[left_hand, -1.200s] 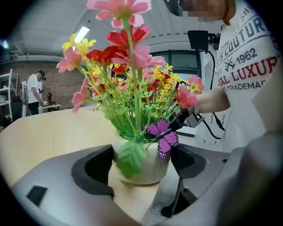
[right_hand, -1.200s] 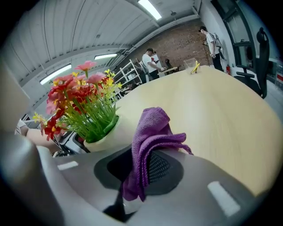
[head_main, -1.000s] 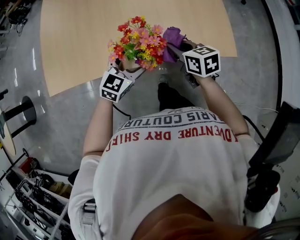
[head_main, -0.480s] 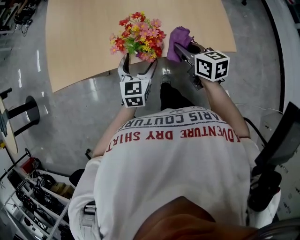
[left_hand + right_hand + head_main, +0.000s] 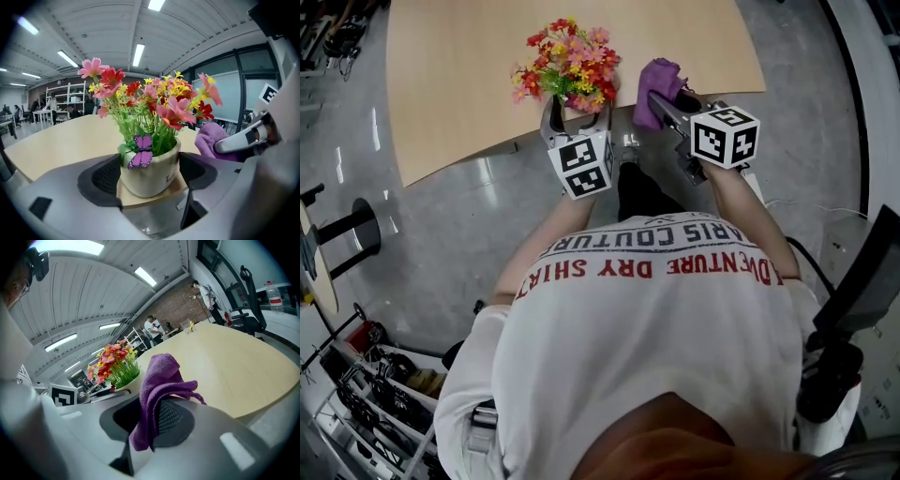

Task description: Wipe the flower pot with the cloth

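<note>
A cream flower pot (image 5: 151, 172) with a purple butterfly and bright artificial flowers (image 5: 565, 67) stands upright at the near edge of the pale wooden table (image 5: 459, 75). My left gripper (image 5: 577, 105) reaches level around it from the near side. Its jaws are closing, and both dark pads (image 5: 104, 177) lie against the pot's sides. Just right of the flowers my right gripper (image 5: 664, 98) is shut on a purple cloth (image 5: 161, 378). The cloth (image 5: 655, 81) stands bunched above the jaws, clear of the pot. The flowers hide the pot in the head view.
Grey glossy floor lies around the table. A rack of cables (image 5: 366, 403) stands at lower left and a black device (image 5: 853, 319) at right. A black office chair (image 5: 248, 310) and a water bottle (image 5: 274, 289) are beyond the table's far side, with people in the distance.
The left gripper swung from the pot's left side to straight behind it and rolled upright. The pot now stands farther onto the table. The right gripper carried the cloth away to the right.
</note>
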{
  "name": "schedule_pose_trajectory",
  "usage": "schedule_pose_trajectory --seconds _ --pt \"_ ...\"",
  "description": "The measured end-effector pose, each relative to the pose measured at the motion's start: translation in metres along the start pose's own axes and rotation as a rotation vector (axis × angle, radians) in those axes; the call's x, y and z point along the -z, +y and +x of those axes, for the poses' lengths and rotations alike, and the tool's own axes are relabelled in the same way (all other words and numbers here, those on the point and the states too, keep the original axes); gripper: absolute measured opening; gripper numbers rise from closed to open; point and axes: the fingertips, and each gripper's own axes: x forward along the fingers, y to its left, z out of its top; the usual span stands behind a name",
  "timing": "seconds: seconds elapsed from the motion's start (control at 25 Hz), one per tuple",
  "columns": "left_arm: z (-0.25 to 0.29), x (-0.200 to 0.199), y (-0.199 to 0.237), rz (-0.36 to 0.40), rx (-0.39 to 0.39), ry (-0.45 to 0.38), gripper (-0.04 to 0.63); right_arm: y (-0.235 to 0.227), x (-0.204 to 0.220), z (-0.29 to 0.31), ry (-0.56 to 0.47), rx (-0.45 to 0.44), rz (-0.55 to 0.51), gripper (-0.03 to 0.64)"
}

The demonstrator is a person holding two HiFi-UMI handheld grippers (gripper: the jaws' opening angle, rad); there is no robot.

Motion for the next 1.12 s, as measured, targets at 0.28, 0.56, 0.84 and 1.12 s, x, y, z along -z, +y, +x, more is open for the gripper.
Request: schedule_pose_trajectory --seconds 0.28,0.56,0.84,1.12 --pt "-0.003 -0.002 -0.004 0.082 0.174 -0.013 0.371 0.004 -0.010 0.001 -0.014 -0.023 0.007 0.043" --pt "-0.002 -0.009 0.004 0.178 0.398 0.006 0.367 0.008 -0.031 0.013 -0.009 -0.062 -0.021 0.043" --pt "0.016 -0.007 0.003 0.229 0.548 0.022 0.368 0.001 -0.053 0.037 0.001 -0.116 -0.062 0.043" --pt "0.013 -0.012 0.004 0.265 0.624 0.046 0.368 0.011 -0.053 0.053 0.058 -0.160 -0.092 0.043"
